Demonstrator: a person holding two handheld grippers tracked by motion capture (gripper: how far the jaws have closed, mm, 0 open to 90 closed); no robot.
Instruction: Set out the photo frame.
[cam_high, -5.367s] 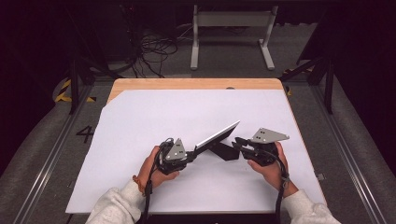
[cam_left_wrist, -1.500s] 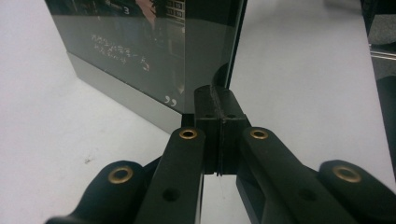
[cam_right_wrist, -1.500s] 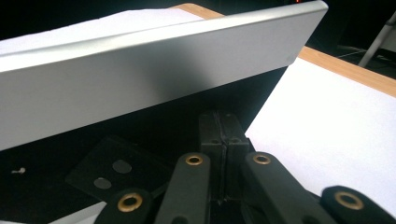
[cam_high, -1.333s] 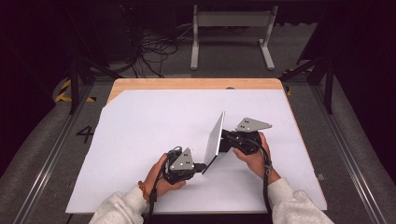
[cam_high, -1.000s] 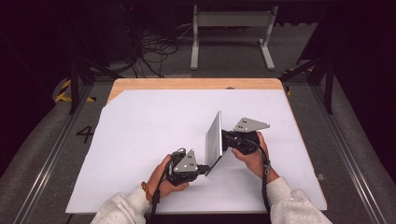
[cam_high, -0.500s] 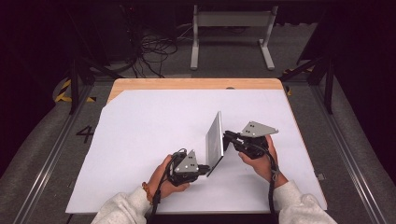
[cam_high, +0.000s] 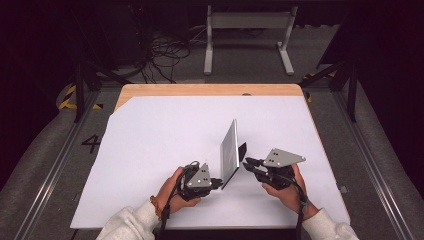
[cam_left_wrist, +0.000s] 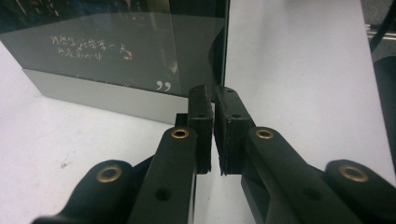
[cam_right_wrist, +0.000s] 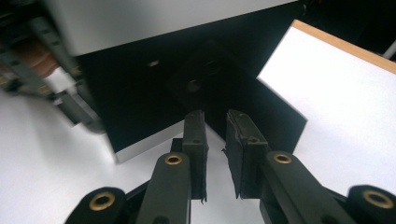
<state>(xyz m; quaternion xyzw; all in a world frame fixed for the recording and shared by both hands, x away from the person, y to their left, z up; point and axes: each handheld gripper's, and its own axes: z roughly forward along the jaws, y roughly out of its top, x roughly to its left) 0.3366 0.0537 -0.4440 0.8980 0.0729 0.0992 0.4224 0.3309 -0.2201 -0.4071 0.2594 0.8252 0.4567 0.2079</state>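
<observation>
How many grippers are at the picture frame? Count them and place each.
2. The left gripper clamps the picture frame at its near lower corner. The right gripper sits to the frame's right, by the back stand, its jaws just opening with nothing between them.

Floor left of the table: painted number "4" (cam_high: 91, 143). Picture frame (cam_left_wrist: 116, 51), glass front in the left gripper view: two lines of small pale script, too blurred to read, plus a closing quotation mark (cam_left_wrist: 163, 86) lower down. Nothing else legible.
</observation>
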